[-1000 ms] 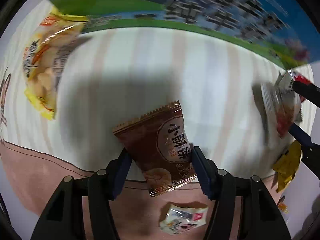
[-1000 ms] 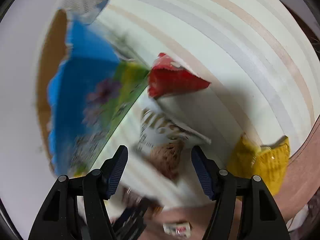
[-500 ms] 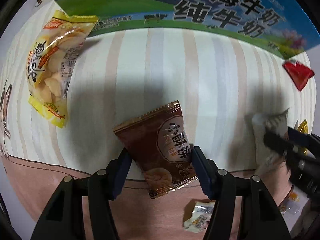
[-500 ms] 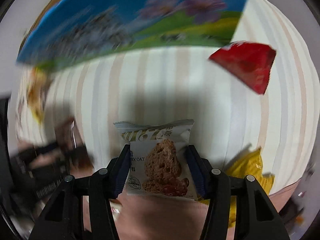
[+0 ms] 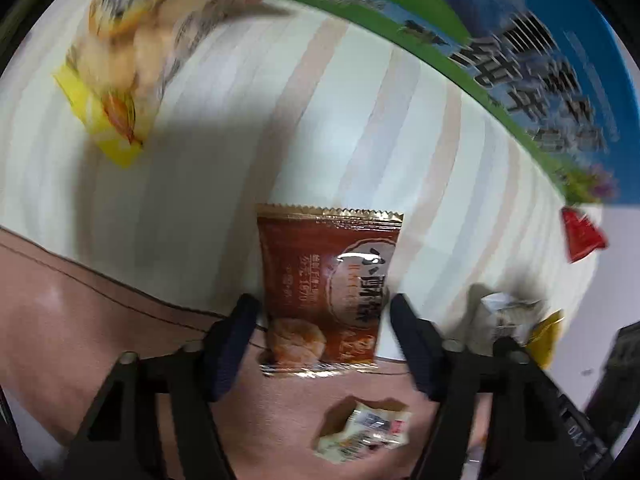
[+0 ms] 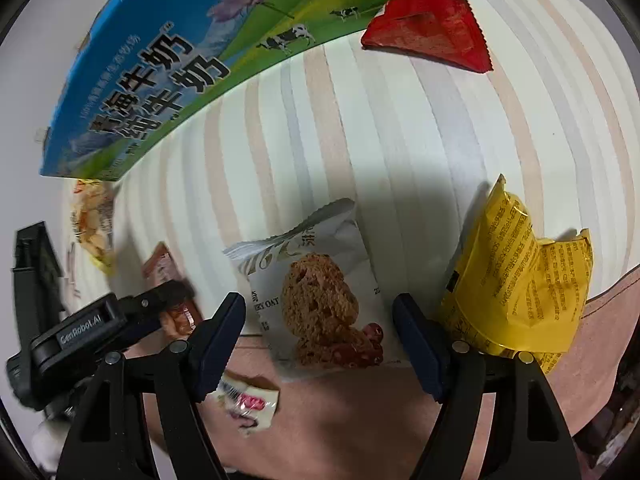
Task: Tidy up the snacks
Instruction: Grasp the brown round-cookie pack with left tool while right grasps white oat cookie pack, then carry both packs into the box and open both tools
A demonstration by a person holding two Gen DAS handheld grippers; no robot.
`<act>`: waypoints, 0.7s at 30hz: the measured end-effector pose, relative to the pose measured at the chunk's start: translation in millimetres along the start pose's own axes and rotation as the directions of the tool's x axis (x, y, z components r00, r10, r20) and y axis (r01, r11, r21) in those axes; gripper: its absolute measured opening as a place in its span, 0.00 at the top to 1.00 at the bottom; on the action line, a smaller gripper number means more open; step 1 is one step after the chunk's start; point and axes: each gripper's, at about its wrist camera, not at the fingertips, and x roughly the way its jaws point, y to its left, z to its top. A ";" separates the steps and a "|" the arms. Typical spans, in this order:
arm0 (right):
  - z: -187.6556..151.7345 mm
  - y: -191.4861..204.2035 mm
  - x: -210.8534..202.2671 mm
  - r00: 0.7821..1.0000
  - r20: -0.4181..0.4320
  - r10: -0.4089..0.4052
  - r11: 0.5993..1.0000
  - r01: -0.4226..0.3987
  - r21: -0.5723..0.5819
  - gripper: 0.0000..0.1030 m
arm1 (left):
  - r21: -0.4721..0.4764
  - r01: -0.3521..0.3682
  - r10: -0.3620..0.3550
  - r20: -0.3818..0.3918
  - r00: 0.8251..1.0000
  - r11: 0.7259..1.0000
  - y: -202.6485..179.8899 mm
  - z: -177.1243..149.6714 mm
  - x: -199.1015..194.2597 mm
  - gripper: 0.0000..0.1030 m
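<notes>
My left gripper (image 5: pixel 322 312) points steeply down, and its jaws are closing on a brown snack packet (image 5: pixel 328 280), with a pad against each side edge. From the right wrist view the same packet (image 6: pixel 162 272) appears blurred at that gripper's tips. My right gripper (image 6: pixel 318 312) is opening. A white oat-cookie packet (image 6: pixel 320 288) lies between its fingers, across the edge of the striped mat (image 6: pixel 360 120), with a small gap at each pad.
A blue-green milk carton (image 6: pixel 180 60) borders the mat's far side. A red triangular packet (image 6: pixel 432 28), a crumpled yellow packet (image 6: pixel 516 272) and a yellow cracker bag (image 5: pixel 132 40) lie on the mat. A small white candy wrapper (image 5: pixel 364 432) sits on the pink table (image 6: pixel 360 420).
The right gripper's jaws have widened off the white oat packet, which now lies loose between them. The left view has rolled and shifted; the brown packet now stands upright between the fingers.
</notes>
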 end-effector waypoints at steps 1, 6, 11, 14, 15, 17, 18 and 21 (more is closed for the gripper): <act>-2.5 3.2 1.5 1.000 0.017 -0.026 1.000 0.026 -0.016 0.24 | 0.038 -0.036 0.036 0.014 0.999 0.999 -5.8 -3.1 0.0 0.47; -9.7 18.0 7.6 0.995 0.055 -0.080 0.994 0.084 -0.075 0.43 | 0.214 -0.175 0.160 0.089 0.983 0.961 -36.7 -22.5 -2.6 0.47; -15.6 14.1 16.6 1.000 -0.005 -0.017 0.999 0.017 -0.035 0.39 | 0.280 -0.235 0.210 0.114 0.971 0.931 -49.4 -36.1 5.4 0.47; -15.1 15.6 19.4 1.000 -0.014 -0.024 0.999 0.024 -0.047 0.35 | 0.282 -0.241 0.217 0.117 0.969 0.929 -56.9 -46.3 16.3 0.47; -15.0 16.4 20.1 0.999 -0.016 -0.032 0.998 0.032 -0.056 0.35 | 0.282 -0.242 0.216 0.119 0.969 0.929 -58.4 -45.2 16.5 0.47; -16.1 24.1 25.5 0.998 -0.001 -0.060 0.995 0.059 -0.083 0.41 | 0.285 -0.243 0.216 0.125 0.968 0.927 -60.2 -42.9 21.4 0.47; -13.6 34.4 33.7 0.998 0.006 -0.068 0.993 0.068 -0.094 0.44 | 0.290 -0.244 0.215 0.128 0.968 0.925 -64.5 -39.6 18.1 0.47; -15.3 36.3 28.7 0.999 0.017 -0.027 0.996 0.029 -0.081 0.49 | 0.301 -0.212 0.184 0.120 0.976 0.930 -62.7 -28.6 -1.5 0.48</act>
